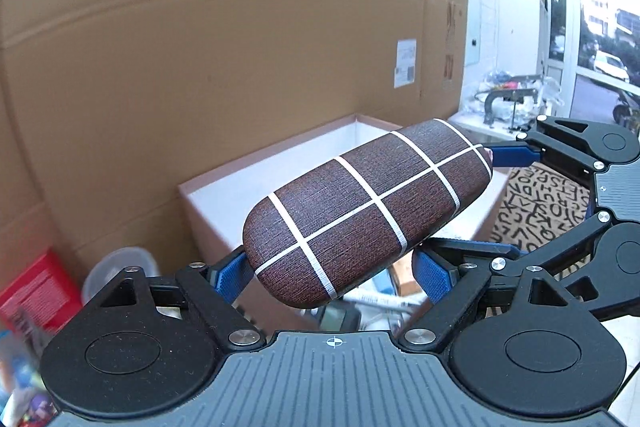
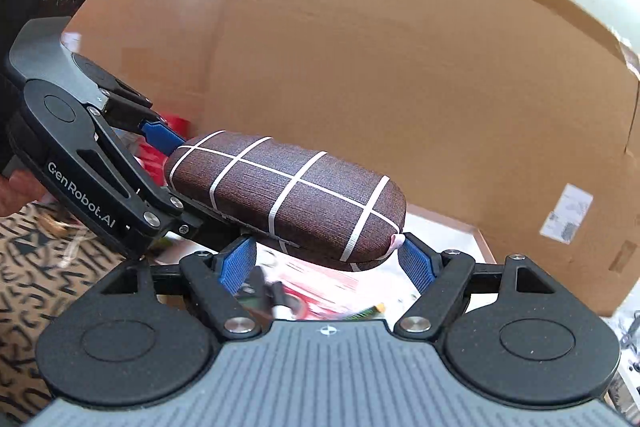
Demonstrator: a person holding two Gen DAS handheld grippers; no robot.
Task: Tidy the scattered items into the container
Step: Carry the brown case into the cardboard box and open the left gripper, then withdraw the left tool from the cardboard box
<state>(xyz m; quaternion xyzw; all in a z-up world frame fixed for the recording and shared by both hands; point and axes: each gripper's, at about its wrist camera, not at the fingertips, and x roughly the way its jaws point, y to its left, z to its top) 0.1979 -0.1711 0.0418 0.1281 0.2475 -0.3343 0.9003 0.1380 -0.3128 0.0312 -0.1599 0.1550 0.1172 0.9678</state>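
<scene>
Tool work is shared here: the left tool is clamped across one end of the case, its blue fingers pressing the brown shell from both sides, and the right tool is clamped on the other end in the same way. Each tool shows in the other's view, so the case hangs between them, tilted, clear of everything below. Two grips on one hard, rounded shell look like a guard against it twisting or slipping out — a single pinch at one end would let it swing. It is held in front of the box, near its open top and not yet inside. Loose items lie blurred beneath, and a cardboard sheet stands behind.
</scene>
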